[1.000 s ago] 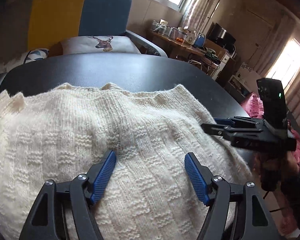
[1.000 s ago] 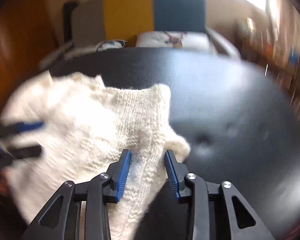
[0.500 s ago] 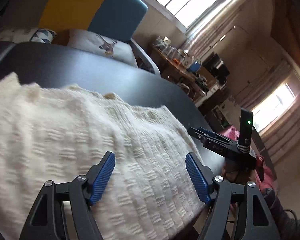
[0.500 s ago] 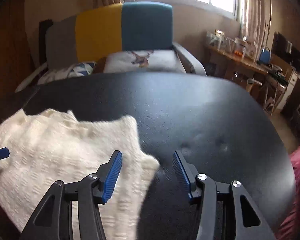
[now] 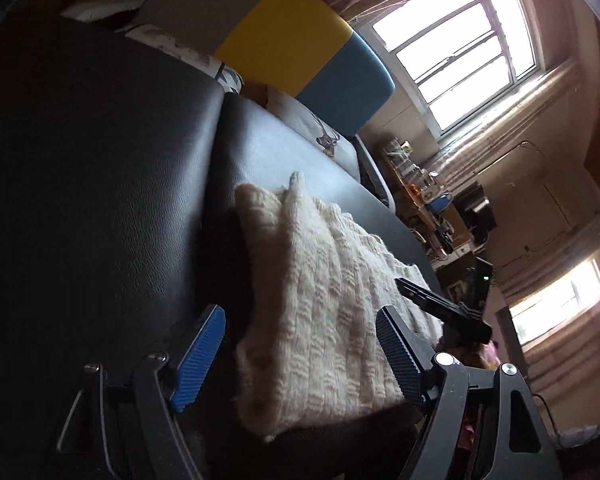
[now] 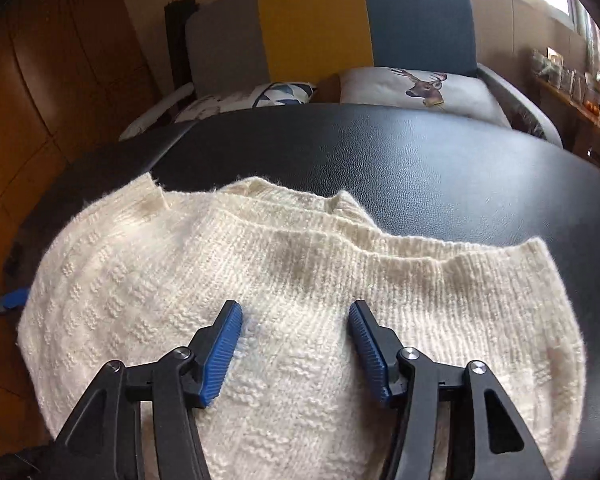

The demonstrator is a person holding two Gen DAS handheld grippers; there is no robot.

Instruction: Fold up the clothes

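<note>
Left gripper point(image 5: 300, 354): we hold it spread wide, gripping nothing, tilted over the garment's left edge.
Sweater point(image 6: 284, 320): a cream knitted sweater lies in layers on the black padded table point(image 6: 440, 168), ribbed band across the top.
Handling: we judge it soft, light, stretchy and floppy; better to pinch a doubled edge or corner than the middle.
Right gripper point(image 6: 296, 346): we hold it parted and empty above the knit.
</note>
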